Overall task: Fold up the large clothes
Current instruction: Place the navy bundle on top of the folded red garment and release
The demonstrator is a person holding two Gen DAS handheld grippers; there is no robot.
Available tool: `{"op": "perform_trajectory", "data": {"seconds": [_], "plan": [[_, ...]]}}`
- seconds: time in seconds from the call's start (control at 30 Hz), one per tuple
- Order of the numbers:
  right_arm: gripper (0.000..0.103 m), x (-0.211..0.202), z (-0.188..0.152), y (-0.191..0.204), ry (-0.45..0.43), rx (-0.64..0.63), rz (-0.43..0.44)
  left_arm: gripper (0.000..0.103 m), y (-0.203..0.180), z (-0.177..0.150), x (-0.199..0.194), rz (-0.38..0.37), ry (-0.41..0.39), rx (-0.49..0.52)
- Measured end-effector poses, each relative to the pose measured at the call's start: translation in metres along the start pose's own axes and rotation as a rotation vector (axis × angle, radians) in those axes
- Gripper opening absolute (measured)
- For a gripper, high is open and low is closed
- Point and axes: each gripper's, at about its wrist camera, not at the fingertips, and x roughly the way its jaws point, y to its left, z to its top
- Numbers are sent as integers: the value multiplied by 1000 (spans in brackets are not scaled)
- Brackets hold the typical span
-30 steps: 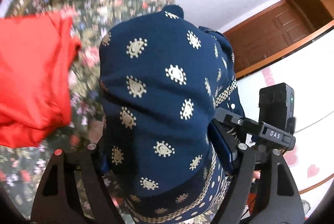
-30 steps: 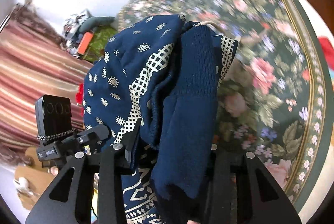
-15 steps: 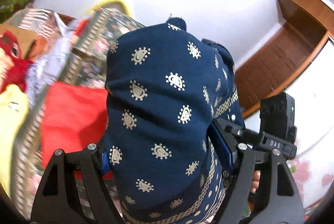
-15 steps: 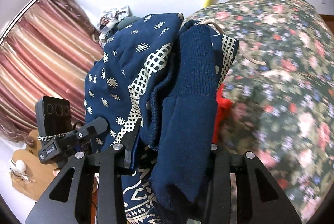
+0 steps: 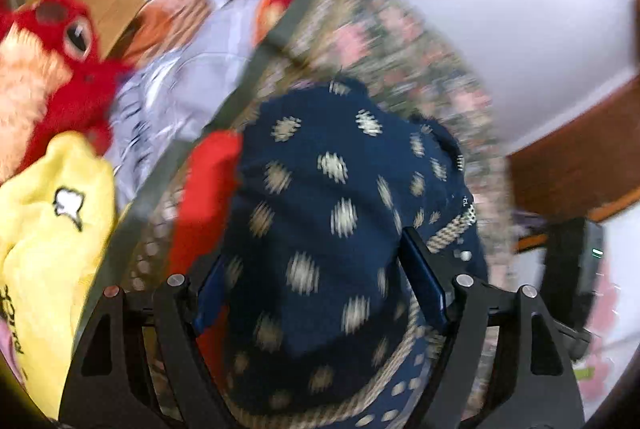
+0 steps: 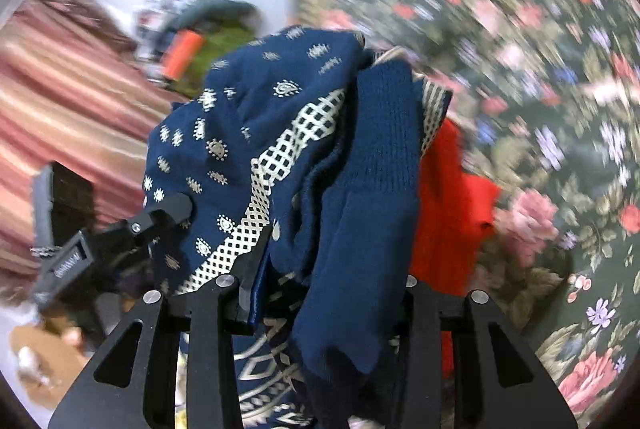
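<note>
A folded navy garment [image 5: 332, 213] with cream paisley dots and a lattice border fills both views. My left gripper [image 5: 316, 293] is shut on one side of it. My right gripper [image 6: 332, 269] is shut on the other side, where a plain navy ribbed sleeve [image 6: 372, 189] hangs over the bundle [image 6: 240, 149]. Both hold it in the air above the floral bedspread [image 6: 560, 77]. A red garment [image 6: 448, 197] lies on the bed just behind the bundle, and it also shows in the left wrist view [image 5: 204, 197]. The left gripper's body [image 6: 80, 253] appears at the right wrist view's left edge.
A yellow garment [image 5: 44, 245], a red plush toy [image 5: 52, 61] and a pale printed cloth [image 5: 180, 81] lie at the bed's left end. Striped pink curtains [image 6: 68, 89] and a green and orange heap [image 6: 200, 57] stand behind. A wooden door [image 5: 576, 157] is at the right.
Both grippers have swung with the navy bundle towards the bed; the views are blurred by motion. The red garment now sits close behind the bundle. Both grips are unchanged.
</note>
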Motion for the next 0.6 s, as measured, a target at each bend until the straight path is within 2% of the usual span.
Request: {"op": "perform_trajectory", "data": {"seconds": [0.07, 0.1, 0.17, 0.3, 0.33, 0.47, 0.6], "plan": [[42, 6, -2, -15, -10, -2, -40, 79, 2, -3, 11, 72, -5, 43], [52, 3, -4, -18, -25, -12, -38, 79, 3, -7, 10, 56, -23, 62], [62, -6, -6, -17, -42, -66, -91, 79, 6, -11, 7, 33, -36, 63], [62, -25, -18, 5, -65, -190, -187, 81, -1, -36, -11, 45, -41, 110], [63, -31, -22, 10, -70, -216, -194, 85, -5, -41, -17, 50, -44, 123], [78, -39, -41, 15, -47, -272, -201, 95, -12, -80, -32, 99, -60, 188], [78, -34, -75, 5, 17, -325, -279, 98, -4, -115, -36, 82, -44, 142]]}}
